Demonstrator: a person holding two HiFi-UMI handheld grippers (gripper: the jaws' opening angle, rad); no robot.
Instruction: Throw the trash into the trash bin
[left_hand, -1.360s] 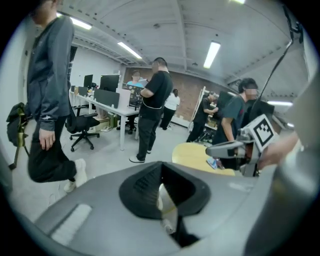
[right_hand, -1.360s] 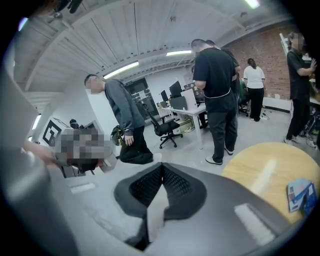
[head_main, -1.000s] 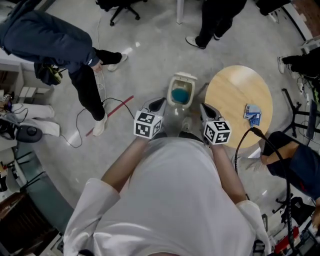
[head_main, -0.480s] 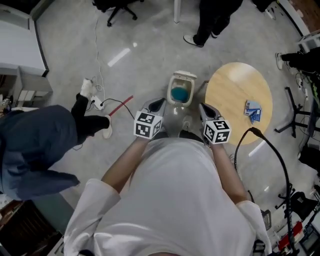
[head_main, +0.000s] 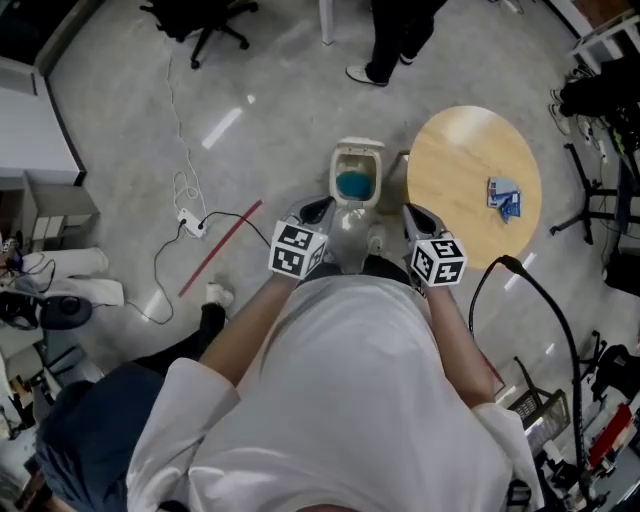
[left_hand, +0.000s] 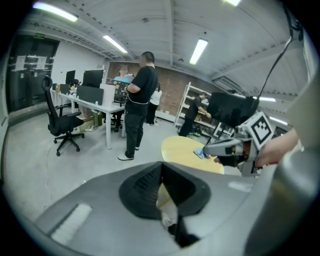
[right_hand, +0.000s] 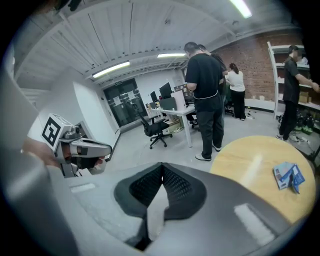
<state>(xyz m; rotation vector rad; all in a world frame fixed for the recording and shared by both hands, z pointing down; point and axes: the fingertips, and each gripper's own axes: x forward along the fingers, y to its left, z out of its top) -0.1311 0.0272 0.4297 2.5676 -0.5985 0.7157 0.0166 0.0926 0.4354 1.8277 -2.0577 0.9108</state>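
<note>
Office floor (head_main: 120, 130): trash bin (head_main: 357, 178) uncovered | blue packet (head_main: 504, 196) lies on table (head_main: 455, 165) beside bin | left gripper (head_main: 314, 209), right gripper (head_main: 413, 213) jaws together, empty | pick-up pending, likely next: part jaws, reach packet.

— What's that blue thing (head_main: 504, 196) on your worktop (head_main: 460, 160)?
— Too small to tell. The teal mass (head_main: 352, 185) in your trash bin (head_main: 360, 148) is unclear too, and the picture's edge cuts off the standing person (head_main: 395, 35).

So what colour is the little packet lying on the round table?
The packet is mostly blue; the right gripper view shows it best.
</note>
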